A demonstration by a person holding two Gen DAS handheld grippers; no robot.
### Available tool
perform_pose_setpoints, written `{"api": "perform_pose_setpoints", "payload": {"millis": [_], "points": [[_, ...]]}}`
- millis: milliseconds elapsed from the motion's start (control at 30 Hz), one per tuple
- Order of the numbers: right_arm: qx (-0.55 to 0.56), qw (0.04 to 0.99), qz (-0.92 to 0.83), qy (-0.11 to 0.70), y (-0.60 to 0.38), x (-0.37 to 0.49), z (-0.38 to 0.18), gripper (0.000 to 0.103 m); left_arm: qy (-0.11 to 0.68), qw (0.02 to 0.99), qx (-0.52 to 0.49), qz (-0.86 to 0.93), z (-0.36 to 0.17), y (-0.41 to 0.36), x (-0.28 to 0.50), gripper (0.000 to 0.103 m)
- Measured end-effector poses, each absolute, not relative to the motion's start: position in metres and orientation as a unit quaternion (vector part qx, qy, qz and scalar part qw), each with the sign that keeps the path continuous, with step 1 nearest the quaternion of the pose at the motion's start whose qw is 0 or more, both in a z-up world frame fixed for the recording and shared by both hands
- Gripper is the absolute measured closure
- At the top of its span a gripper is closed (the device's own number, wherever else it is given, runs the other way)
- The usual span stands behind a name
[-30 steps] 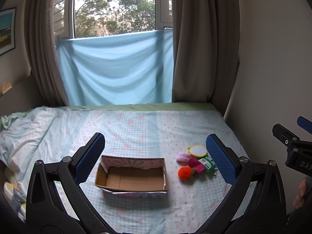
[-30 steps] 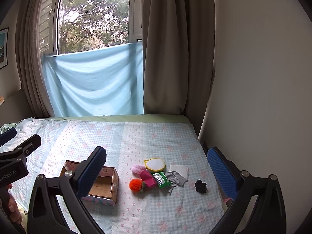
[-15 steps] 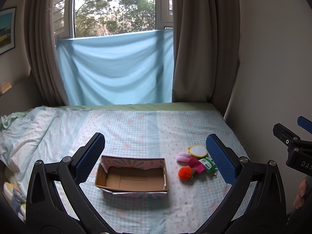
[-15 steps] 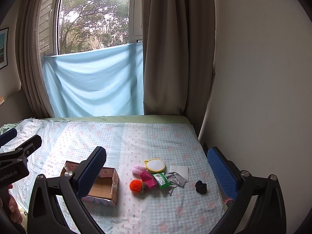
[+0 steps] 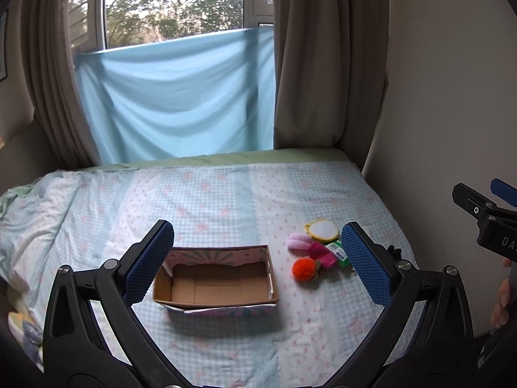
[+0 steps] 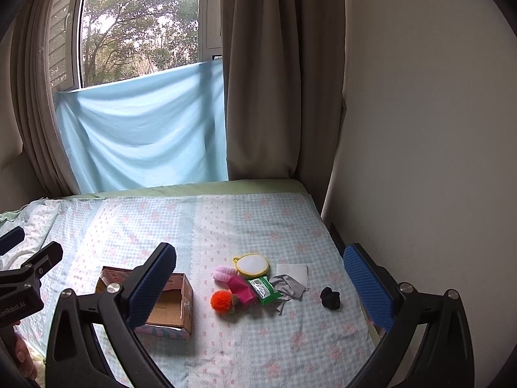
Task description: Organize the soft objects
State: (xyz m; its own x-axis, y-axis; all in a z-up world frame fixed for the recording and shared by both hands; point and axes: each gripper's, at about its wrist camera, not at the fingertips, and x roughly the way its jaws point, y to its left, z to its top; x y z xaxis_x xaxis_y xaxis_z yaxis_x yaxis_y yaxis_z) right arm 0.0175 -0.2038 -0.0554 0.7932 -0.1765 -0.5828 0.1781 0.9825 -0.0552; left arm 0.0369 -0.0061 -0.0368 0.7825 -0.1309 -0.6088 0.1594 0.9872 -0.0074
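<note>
An empty cardboard box (image 5: 215,283) (image 6: 169,304) lies open on the bed. To its right is a small heap: an orange pompom (image 5: 303,267) (image 6: 220,300), a pink fluffy piece (image 5: 299,241) (image 6: 223,272), a magenta cloth (image 6: 241,287), a round yellow-rimmed pad (image 5: 322,230) (image 6: 252,264), a green packet (image 6: 264,290), a grey cloth (image 6: 288,286), a white square (image 6: 295,271) and a black scrunchie (image 6: 330,298). My left gripper (image 5: 258,258) hangs open above the box. My right gripper (image 6: 260,283) hangs open above the heap. Neither holds anything.
The bed (image 5: 226,194) has a pale checked sheet, rumpled at the left (image 5: 29,213). A wall (image 6: 420,161) runs close along the bed's right edge. Curtains (image 5: 310,64) and a hung blue cloth (image 5: 181,97) stand behind. A hand (image 5: 501,300) holds the right gripper's handle.
Both grippers have shifted only slightly toward the bed. Nothing on the bed has moved.
</note>
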Motion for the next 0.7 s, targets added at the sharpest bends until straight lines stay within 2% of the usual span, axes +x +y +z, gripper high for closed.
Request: {"api": "perform_pose_setpoints", "payload": {"millis": [300,633,700], "points": [[-0.009,0.932,-0.092,0.35,-0.225,0.052,-0.091,0.0,0.385,0.912,0.057,-0.129,-0.099,-0.046,0.075,0.0],[-0.028,0.904,-0.062,0.423,-0.277,0.128,-0.173,0.0,0.472,0.851,0.142,-0.18,-0.214,-0.124,0.148,0.001],[-0.03,0.895,-0.053,0.442,-0.287,0.143,-0.194,0.004,0.489,0.836,0.163,-0.187,-0.239,-0.139,0.165,0.0]]}}
